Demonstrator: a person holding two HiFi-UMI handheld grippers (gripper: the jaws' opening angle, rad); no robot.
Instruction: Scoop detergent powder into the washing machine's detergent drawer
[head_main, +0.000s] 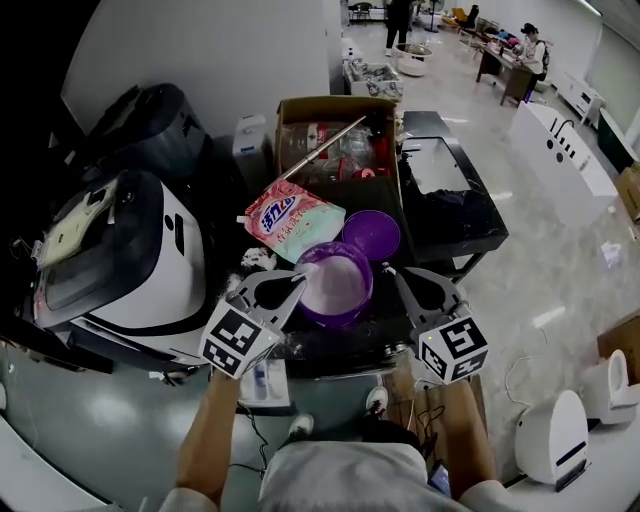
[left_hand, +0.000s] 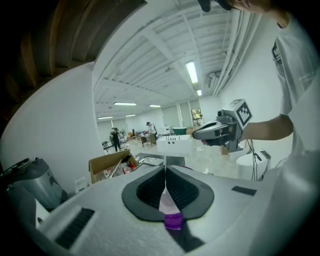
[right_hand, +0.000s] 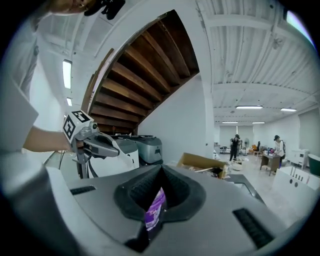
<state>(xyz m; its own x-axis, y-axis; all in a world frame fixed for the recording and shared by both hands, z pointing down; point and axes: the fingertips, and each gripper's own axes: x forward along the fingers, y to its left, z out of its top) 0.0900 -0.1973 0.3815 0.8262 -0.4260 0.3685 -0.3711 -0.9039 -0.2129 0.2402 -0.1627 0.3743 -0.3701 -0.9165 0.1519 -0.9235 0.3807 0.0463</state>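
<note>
Held at centre frame: open purple detergent tub, rim pinched at 9 o'clock by left gripper and at 3 o'clock by right gripper. Toward 12, just beyond: purple lid and detergent bag. At 9 o'clock: washing machine.

Purple tub of white powder, purple lid — pink-and-white detergent bag.
</note>
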